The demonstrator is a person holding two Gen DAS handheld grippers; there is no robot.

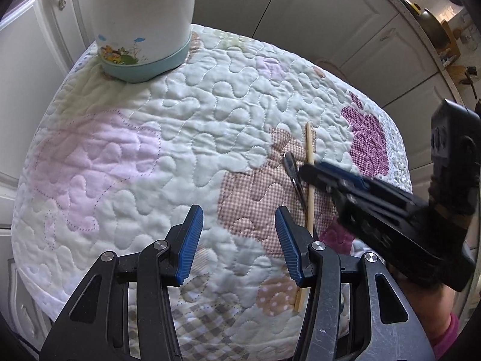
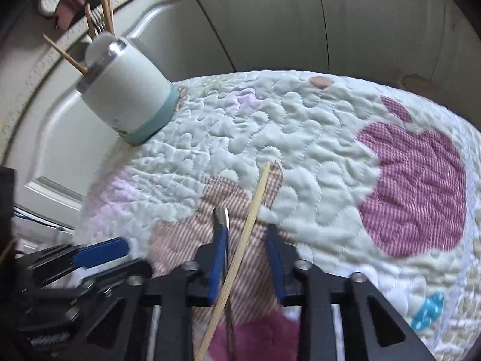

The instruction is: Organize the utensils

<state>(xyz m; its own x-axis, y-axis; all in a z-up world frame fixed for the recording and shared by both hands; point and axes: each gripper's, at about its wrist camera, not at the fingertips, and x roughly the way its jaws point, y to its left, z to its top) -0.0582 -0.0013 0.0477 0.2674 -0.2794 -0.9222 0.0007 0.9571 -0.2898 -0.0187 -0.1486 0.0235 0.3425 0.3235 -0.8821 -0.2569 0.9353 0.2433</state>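
Right-hand tool (image 2: 245, 228) is down on the quilted patchwork cloth (image 2: 300, 150) that covers the table. Its blue pads stand apart on either side of a thin pale bamboo chopstick (image 2: 255, 204), which lies flat on the brown checked patch. The pads do not yet press on it, so nothing is grasped. A slim shiny metal utensil (image 2: 222, 213) lies just beside the chopstick, against my tool's left pad. I cannot tell whether it is a spoon or a fork.

Left-hand tool (image 1: 237, 213) hovers released and empty above the cloth.

I judge the chopstick light, stiff and smooth, so it may roll or twist between the pads. The soft quilt gives under it, so I would pinch it near the middle. The metal piece looks heavier and more slippery, and it could get caught in the same pinch.

I count one loose chopstick, one loose metal utensil and one white cylindrical holder with a teal base (image 2: 129, 96). The holder stands at the far corner with about four wooden sticks in it.
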